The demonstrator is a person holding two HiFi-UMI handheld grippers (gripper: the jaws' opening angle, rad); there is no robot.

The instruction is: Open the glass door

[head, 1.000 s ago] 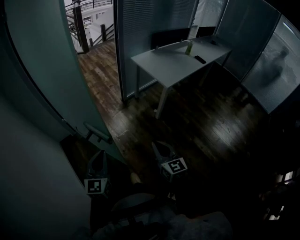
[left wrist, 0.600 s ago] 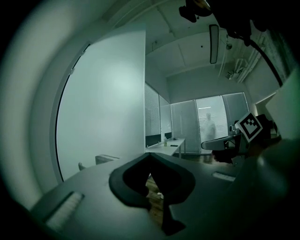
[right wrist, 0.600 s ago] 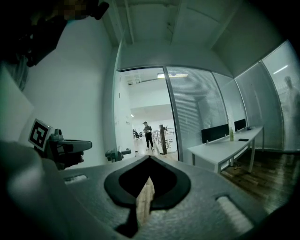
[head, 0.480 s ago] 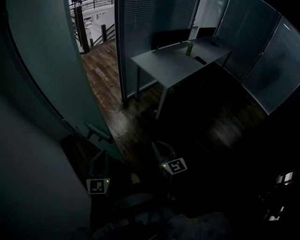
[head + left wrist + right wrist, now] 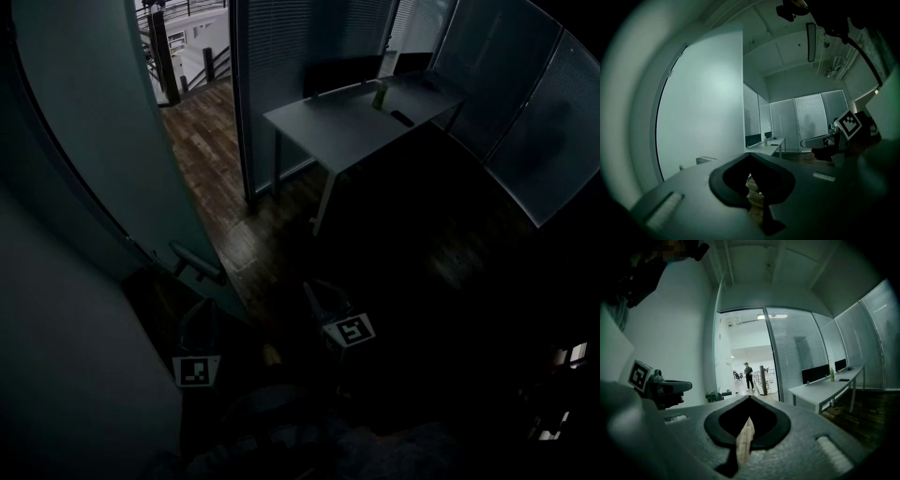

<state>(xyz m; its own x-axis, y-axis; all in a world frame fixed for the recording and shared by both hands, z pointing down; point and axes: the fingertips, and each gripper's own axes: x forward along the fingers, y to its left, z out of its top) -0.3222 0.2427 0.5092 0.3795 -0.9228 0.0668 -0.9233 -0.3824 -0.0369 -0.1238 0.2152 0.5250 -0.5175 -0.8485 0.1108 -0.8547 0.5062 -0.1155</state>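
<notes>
Jaws first: the left gripper [image 5: 749, 156] has its tips pressed together with nothing between them. The right gripper [image 5: 750, 398] reads the same, tips meeting, empty; only floor boards [image 5: 202, 141] show through the gap behind the tips.

The room is very dark and detail is poor low in the head view.

The glass door [image 5: 94, 141] is a frosted panel on our left, standing swung open. Its free edge runs down toward us, and the doorway beside it gives onto a lit corridor. The door handle [image 5: 195, 263] is a short pale bar on the near lower edge of the panel. The left gripper sits just below it in the head view, close but not on it. The left gripper view puts the handle off to the left of the shut tips.

The right gripper is held beside the left one, further into the room and pointing roughly level at the doorway. We see no contact with the door.

A blind-covered glass wall [image 5: 281, 56] stands right of the doorway. A white table [image 5: 347, 127] stands against it, carrying a green bottle [image 5: 379, 95] and a small black object [image 5: 401, 119].

A person [image 5: 748, 376] stands far down the corridor.
</notes>
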